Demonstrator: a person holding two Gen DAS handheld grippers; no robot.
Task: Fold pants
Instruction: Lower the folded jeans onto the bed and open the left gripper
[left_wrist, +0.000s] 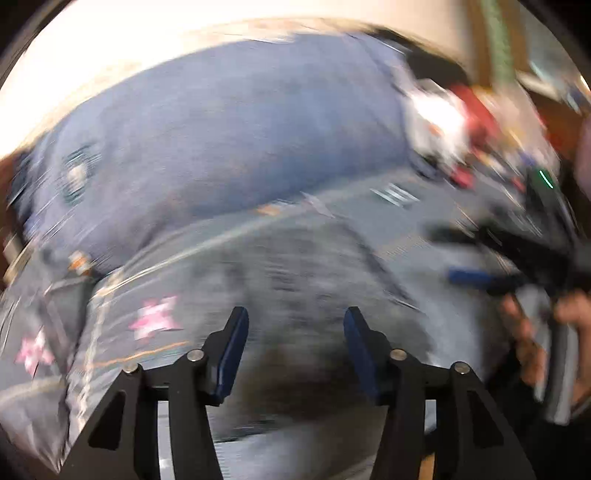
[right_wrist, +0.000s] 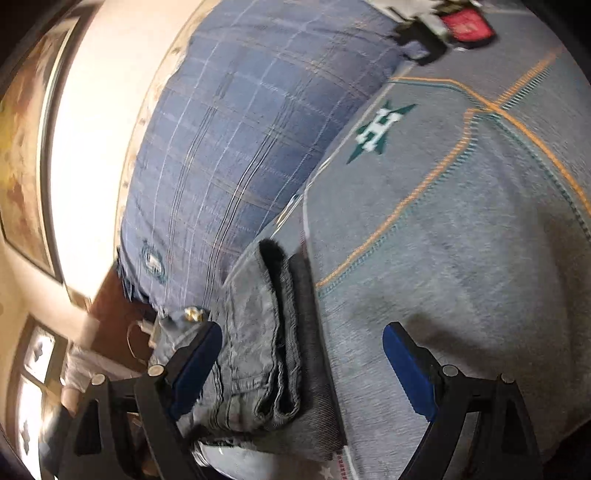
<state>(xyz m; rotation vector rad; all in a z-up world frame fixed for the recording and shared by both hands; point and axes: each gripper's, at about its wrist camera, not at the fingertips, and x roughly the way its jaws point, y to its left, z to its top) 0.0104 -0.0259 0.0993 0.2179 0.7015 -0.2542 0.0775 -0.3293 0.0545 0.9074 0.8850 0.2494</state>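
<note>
In the right wrist view, a blue plaid cushion (right_wrist: 236, 147) occupies the far left, with a grey bedcover with orange and teal stitching (right_wrist: 461, 240) to its right. The folded grey denim pants (right_wrist: 266, 350) lie on the near left part of that cover as a stacked bundle, its layered edges showing. The long axis of the bundle runs from near to far, tilted slightly left at the near end; a dark fold opening faces the far end. The right gripper (right_wrist: 303, 369) is released, its left blue pad touching or just beside the bundle's left edge and its right pad well apart over bare cover. To finish well, the operator should likely square the bundle and press its layers flat before withdrawing. The left wrist view is heavily blurred; the left gripper (left_wrist: 295, 343) is released and grasps nothing above grey fabric.
</note>
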